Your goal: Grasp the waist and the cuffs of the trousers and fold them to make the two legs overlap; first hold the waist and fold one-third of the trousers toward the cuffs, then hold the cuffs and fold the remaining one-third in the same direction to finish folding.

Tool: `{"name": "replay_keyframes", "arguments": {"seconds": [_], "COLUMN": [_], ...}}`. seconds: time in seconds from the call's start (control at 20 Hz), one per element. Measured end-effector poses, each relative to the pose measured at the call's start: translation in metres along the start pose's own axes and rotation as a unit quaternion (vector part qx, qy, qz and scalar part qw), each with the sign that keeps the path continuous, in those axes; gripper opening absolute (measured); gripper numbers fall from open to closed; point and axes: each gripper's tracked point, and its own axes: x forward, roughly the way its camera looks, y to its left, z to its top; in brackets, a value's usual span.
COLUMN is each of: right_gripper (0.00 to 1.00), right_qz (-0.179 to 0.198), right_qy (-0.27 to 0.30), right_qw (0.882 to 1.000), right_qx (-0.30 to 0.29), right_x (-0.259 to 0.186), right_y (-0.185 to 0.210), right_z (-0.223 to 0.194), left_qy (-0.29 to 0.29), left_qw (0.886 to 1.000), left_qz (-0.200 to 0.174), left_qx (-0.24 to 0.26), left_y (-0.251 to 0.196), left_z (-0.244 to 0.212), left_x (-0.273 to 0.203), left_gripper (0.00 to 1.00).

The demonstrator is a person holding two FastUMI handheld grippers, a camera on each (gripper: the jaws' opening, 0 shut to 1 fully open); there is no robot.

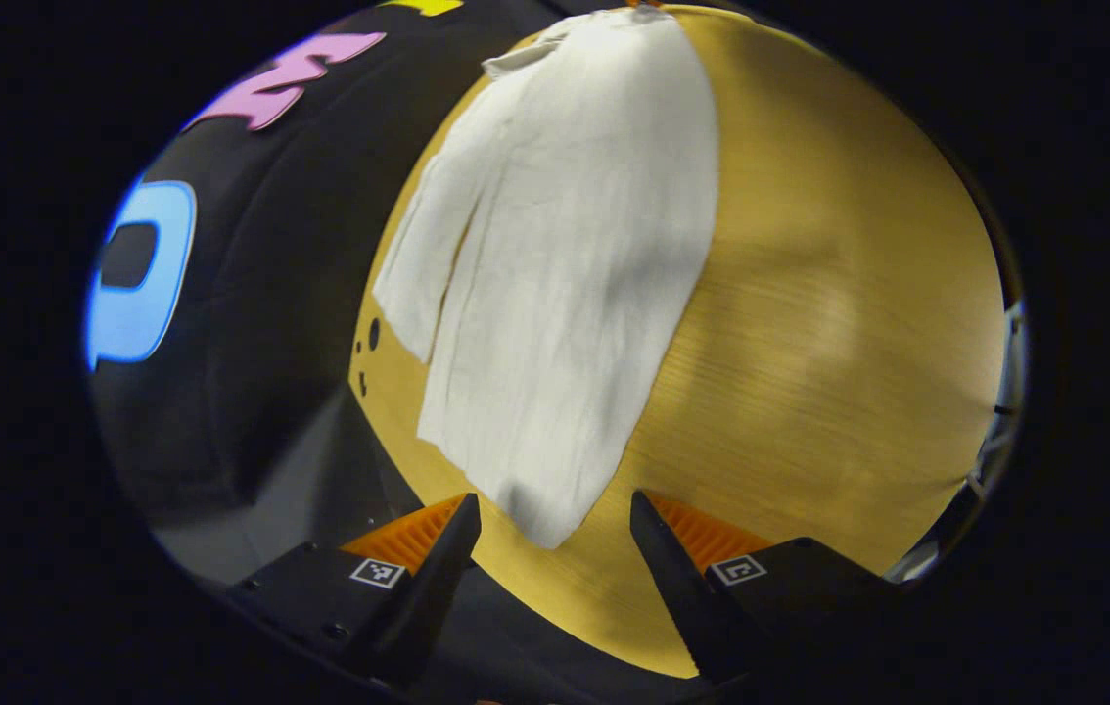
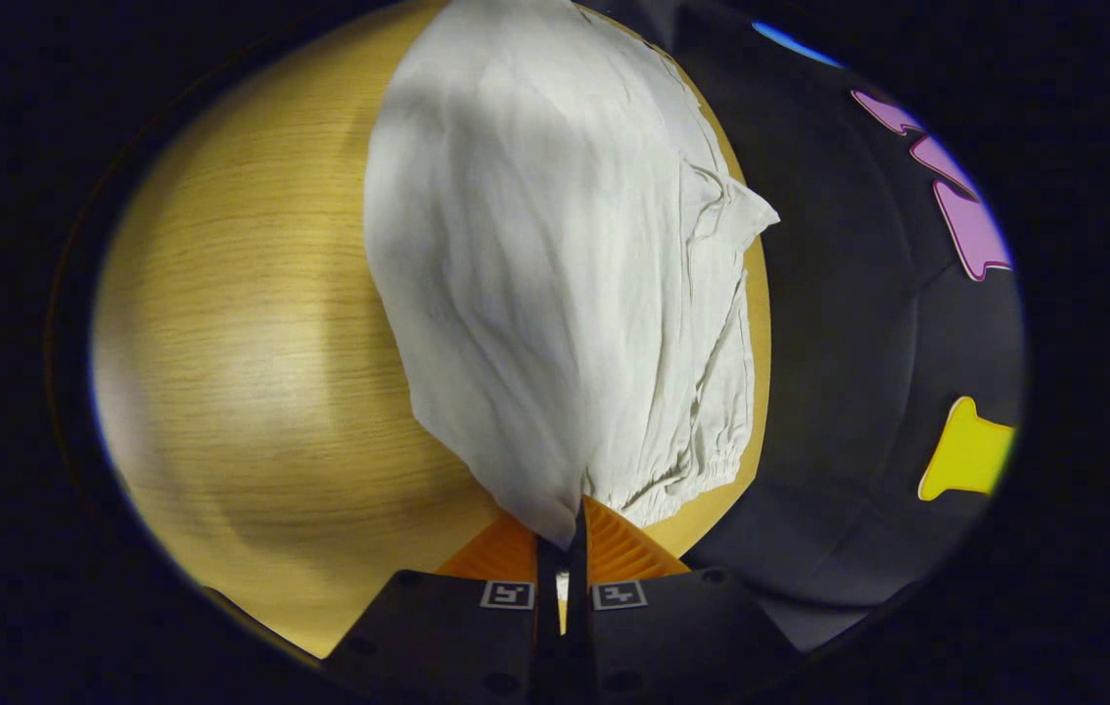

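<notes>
My right claw (image 2: pixel 570 524) is clenched on the trousers (image 2: pixel 555 264), both fingers pinching a corner of the pale cloth near the gathered, elasticated waist, and in the right gripper view the fabric rises from that pinch and fans out over the tabletop (image 2: pixel 252 323). My left claw (image 1: pixel 555 524) is released, its fingers spread wide with nothing between them, hovering just short of the near end of the trousers (image 1: pixel 565 294), which in the left gripper view lie along the tabletop (image 1: pixel 829 294) close to its edge, with a second layer or leg peeking out along the side nearer the booth wall. I judge the cloth to be thin, light and very soft: it wrinkles and drapes freely, so it will sag and bunch wherever I do not support it, and a one-point pinch will drag the rest into a twist. It looks neither slippery nor fragile, but a shallow bite could slide off the hem. I would take hold with the left claw at the cuff corner right in front of it, biting through both layers well inside the edge, so that the two claws carry the length evenly while the legs are laid one over the other
</notes>
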Motion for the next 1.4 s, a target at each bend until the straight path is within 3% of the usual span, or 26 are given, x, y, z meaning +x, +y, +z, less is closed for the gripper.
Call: {"name": "replay_keyframes", "arguments": {"seconds": [0.05, 0.2, 0.5, 0.65, 0.7, 0.8, 0.85, 0.9, 1.25, 1.4], "right_gripper": [0.07, 0.07, 0.07, 0.06, 0.07, 0.07, 0.07, 0.07, 0.07, 0.06], "right_qz": [0.003, -0.001, -0.011, -0.017, -0.019, -0.024, -0.028, -0.032, -0.032, -0.048], "right_qy": [0.005, 0.004, 0.006, 0.006, 0.006, 0.006, 0.007, 0.008, 0.024, 0.026], "right_qw": [1.000, 1.000, 1.000, 1.000, 1.000, 1.000, 1.000, 0.999, 0.999, 0.998], "right_qx": [0.010, 0.000, 0.002, 0.001, 0.000, -0.004, -0.009, -0.014, 0.019, 0.037], "right_x": [0.000, -0.001, -0.001, 0.000, 0.000, 0.000, 0.000, 0.000, 0.000, -0.007], "right_y": [-0.001, -0.001, -0.001, -0.002, -0.002, -0.003, -0.003, -0.004, -0.007, -0.017], "right_z": [0.000, 0.001, 0.000, 0.000, 0.000, 0.000, 0.000, 0.000, -0.004, -0.003], "left_qy": [-0.006, -0.024, -0.025, -0.022, -0.019, -0.015, -0.014, -0.010, -0.004, -0.012], "left_qw": [1.000, 0.998, 0.998, 0.997, 0.997, 0.997, 0.997, 0.997, 1.000, 1.000], "left_qz": [-0.004, -0.012, -0.021, -0.024, -0.025, -0.028, -0.029, -0.030, -0.012, 0.021], "left_qx": [0.018, 0.058, 0.057, 0.064, 0.065, 0.065, 0.064, 0.063, 0.025, 0.004], "left_y": [-0.001, 0.005, 0.020, 0.023, 0.024, 0.024, 0.023, 0.023, 0.027, 0.038], "left_z": [0.005, 0.025, 0.042, 0.044, 0.044, 0.045, 0.044, 0.043, 0.043, 0.047], "left_x": [0.003, 0.013, 0.034, 0.043, 0.047, 0.049, 0.051, 0.052, 0.051, 0.041], "left_gripper": [0.97, 0.83, 0.72, 0.52, 0.41, 0.31, 0.16, 0.12, 0.06, 0.06]}}
